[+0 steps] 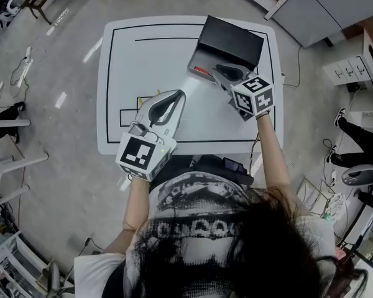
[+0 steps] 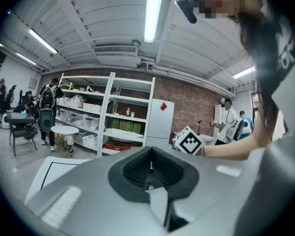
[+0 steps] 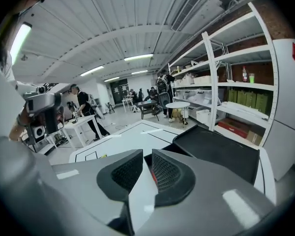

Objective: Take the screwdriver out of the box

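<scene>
A black box [image 1: 198,59] stands at the far right of the white table [image 1: 143,54], its lid [image 1: 231,41] raised behind it. A red-handled screwdriver [image 1: 201,71] lies in the box's tray. My right gripper [image 1: 216,70] reaches to the box's front edge, its jaws apart with nothing pressed between them. In the right gripper view the right gripper [image 3: 146,157] is open, the lid [image 3: 221,149] lies ahead, and a red sliver [image 3: 153,176] shows through the gap. My left gripper [image 1: 181,94] hovers over the table's middle, shut and empty; the left gripper view shows the left gripper [image 2: 151,157] with pads together.
Black lines [image 1: 110,73] frame the tabletop, with a small yellow mark [image 1: 138,98] by the left gripper. A dark flat object [image 1: 234,164] lies at the table's near edge. Shelving [image 2: 108,117], other tables and people stand around the room.
</scene>
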Available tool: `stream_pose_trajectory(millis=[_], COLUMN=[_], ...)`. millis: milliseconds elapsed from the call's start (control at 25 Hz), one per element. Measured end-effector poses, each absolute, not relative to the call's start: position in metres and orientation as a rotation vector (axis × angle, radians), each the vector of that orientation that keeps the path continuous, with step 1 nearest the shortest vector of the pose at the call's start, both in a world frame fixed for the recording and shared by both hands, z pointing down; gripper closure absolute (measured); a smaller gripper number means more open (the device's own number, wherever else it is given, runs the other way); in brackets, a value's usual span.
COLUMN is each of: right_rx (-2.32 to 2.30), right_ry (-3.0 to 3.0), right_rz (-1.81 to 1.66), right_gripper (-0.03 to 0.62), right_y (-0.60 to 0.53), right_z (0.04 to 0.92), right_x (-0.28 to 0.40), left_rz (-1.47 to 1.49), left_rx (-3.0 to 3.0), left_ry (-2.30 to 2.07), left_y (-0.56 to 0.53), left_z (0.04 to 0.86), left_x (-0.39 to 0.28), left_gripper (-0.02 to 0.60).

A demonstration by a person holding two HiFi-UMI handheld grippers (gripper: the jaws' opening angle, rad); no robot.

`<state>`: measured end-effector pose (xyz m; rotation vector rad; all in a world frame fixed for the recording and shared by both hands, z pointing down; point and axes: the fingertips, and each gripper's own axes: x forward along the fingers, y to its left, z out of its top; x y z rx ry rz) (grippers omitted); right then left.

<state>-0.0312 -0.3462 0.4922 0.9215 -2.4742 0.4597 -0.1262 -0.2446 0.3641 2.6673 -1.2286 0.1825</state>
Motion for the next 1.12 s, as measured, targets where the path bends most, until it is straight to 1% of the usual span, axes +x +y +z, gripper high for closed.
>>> stream_pose_trajectory(millis=[280, 400, 680, 960, 1000, 1080, 1120], right_rx=[0.758, 0.633, 0.445, 0.404, 0.434, 0.52, 0.557], right_ry=[-2.403, -2.342, -2.234, -2.168, -2.164, -2.13, -2.109], right_rz=[0.659, 0.667, 0.705, 0.666, 0.631, 0.553, 0.521], right_gripper=[0.508, 0.488, 0.474, 0.462, 0.464, 0.511, 0.516], right_y=[-0.4, -0.405, -0.407, -0.411, -0.415, -0.424, -0.428], right_z=[0.542, 0.566, 0.61, 0.631, 0.63, 0.63, 0.63], right_x=[-0.045, -0.051, -0.057, -0.059, -0.058, -0.051, -0.047], left_rz=[0.184, 0.187, 0.208, 0.222, 0.224, 0.227, 0.227], left_rx=[2.657, 2.654, 2.637, 2.606, 2.601, 2.595, 2.594], left_ry=[-1.19, -1.17, -1.142, -1.147, -1.15, -1.155, -1.156], left_y=[-0.271, -0.282, -0.301, -0.312, -0.313, -0.316, -0.317], left_z=[0.379, 0.385, 0.399, 0.408, 0.409, 0.411, 0.411], left_x=[-0.134, -0.133, -0.127, -0.138, -0.139, -0.142, -0.143], left_gripper=[0.581, 0.581, 0.581, 0.581, 0.581, 0.581, 0.581])
